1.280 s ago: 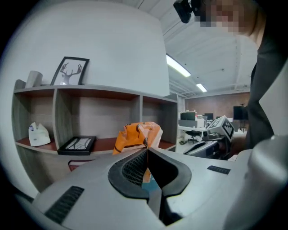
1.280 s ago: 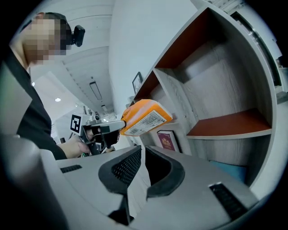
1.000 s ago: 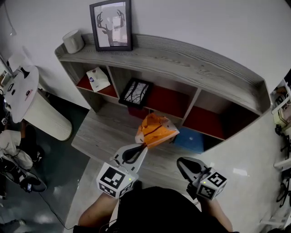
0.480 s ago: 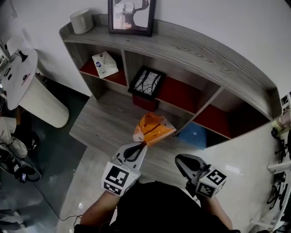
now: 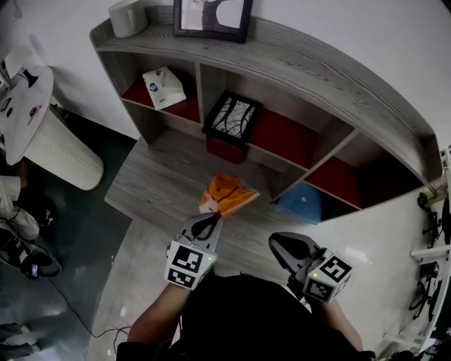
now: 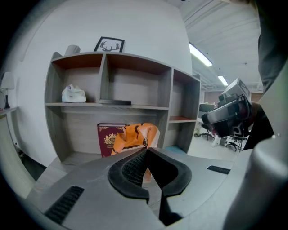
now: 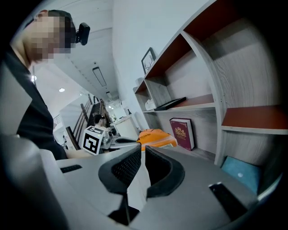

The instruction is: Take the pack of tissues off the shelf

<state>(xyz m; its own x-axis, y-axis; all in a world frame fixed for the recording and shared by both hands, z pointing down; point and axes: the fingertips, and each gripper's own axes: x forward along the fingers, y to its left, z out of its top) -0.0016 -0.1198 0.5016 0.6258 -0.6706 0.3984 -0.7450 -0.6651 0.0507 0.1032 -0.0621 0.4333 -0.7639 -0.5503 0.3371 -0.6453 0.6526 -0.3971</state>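
An orange pack of tissues (image 5: 227,194) hangs in front of the grey shelf unit (image 5: 317,77), over its low front ledge (image 5: 151,194). My left gripper (image 5: 215,217) is shut on the pack's near edge. In the left gripper view the pack (image 6: 132,134) sticks up just past the closed jaws of that gripper (image 6: 146,150). My right gripper (image 5: 275,241) is to the right of the pack and apart from it, shut with nothing between its jaws. The right gripper view shows its closed jaws (image 7: 143,150) and, beyond them, the pack (image 7: 155,136).
A white tissue box (image 5: 163,88) sits in the upper left compartment. A dark patterned frame (image 5: 231,116) lies in the middle one, above a red book (image 5: 224,149). A blue item (image 5: 301,203) lies at the lower right. A picture frame (image 5: 211,14) and a white cylinder (image 5: 127,15) stand on top.
The left gripper has come down and back toward me with the orange pack still in it. The right gripper has shifted slightly and stays shut.
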